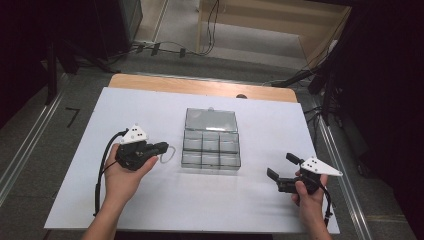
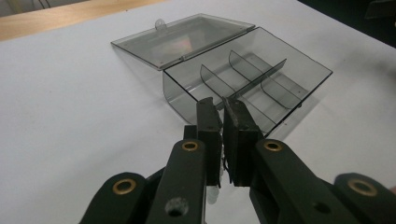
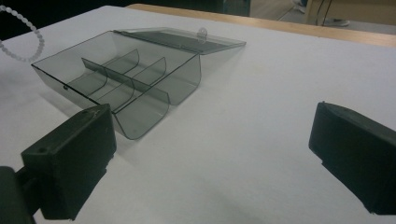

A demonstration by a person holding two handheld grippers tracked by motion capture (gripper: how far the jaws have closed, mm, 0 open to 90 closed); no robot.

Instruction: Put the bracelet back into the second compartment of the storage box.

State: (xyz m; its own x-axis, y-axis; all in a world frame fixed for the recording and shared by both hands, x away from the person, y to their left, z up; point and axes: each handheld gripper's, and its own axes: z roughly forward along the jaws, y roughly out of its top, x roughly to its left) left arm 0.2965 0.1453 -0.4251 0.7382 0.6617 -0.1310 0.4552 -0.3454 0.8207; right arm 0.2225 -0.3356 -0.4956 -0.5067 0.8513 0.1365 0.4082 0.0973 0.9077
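My left gripper (image 1: 161, 148), nearly closed, pinches a white bead bracelet (image 1: 169, 154) beside the open smoke-grey compartment box (image 1: 211, 145), ready for stowing; my right gripper (image 1: 283, 166) waits wide open, empty.

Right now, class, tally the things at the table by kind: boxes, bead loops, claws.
Box: 1
Bead loop: 1
Claws: 2, left claw and right claw
Total: 4
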